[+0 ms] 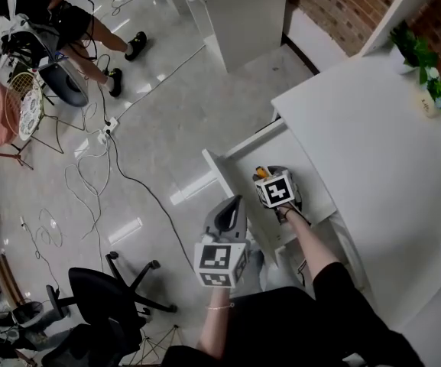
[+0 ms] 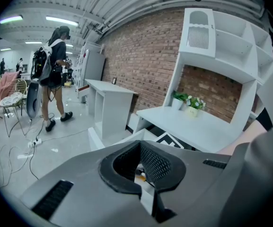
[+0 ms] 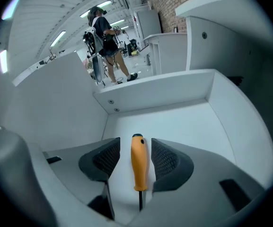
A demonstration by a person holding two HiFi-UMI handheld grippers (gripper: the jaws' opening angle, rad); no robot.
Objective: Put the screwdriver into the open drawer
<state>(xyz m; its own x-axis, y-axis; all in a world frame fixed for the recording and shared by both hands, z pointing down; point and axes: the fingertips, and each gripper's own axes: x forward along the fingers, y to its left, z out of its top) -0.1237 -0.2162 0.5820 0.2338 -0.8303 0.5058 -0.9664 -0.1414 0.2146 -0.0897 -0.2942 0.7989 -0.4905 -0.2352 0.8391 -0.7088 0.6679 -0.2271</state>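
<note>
Currently the right gripper [image 3: 135,141] is positioned inside the open drawer [image 3: 174,126] with its jaws spread. The screwdriver [image 3: 138,162] lies on the white drawer floor between the two jaws, with a visible gap between its orange handle and the pad on either side, so neither pad presses on it. In the right gripper view, the handle points toward the far wall of the drawer and the dark shaft runs back toward the camera. In the head view, the right gripper [image 1: 274,186] points steeply down into the drawer [image 1: 216,170], and a small part of the screwdriver [image 1: 261,172] shows as an orange spot just beside the gripper's marker cube [image 1: 274,190]. The drawer is pulled out from under the white desk [image 1: 373,151]. The left gripper [image 1: 230,209] is held outside the drawer, near its front corner, with its jaws pressed together at the tips and nothing between them; the left gripper view [image 2: 140,144] confirms that the tips are closed. A potted plant [image 1: 426,75] stands at the far edge of the desk. A person [image 1: 75,21] stands well away across the floor, near loose cables [image 1: 90,174], and an office chair [image 1: 105,297] stands to the left.
</note>
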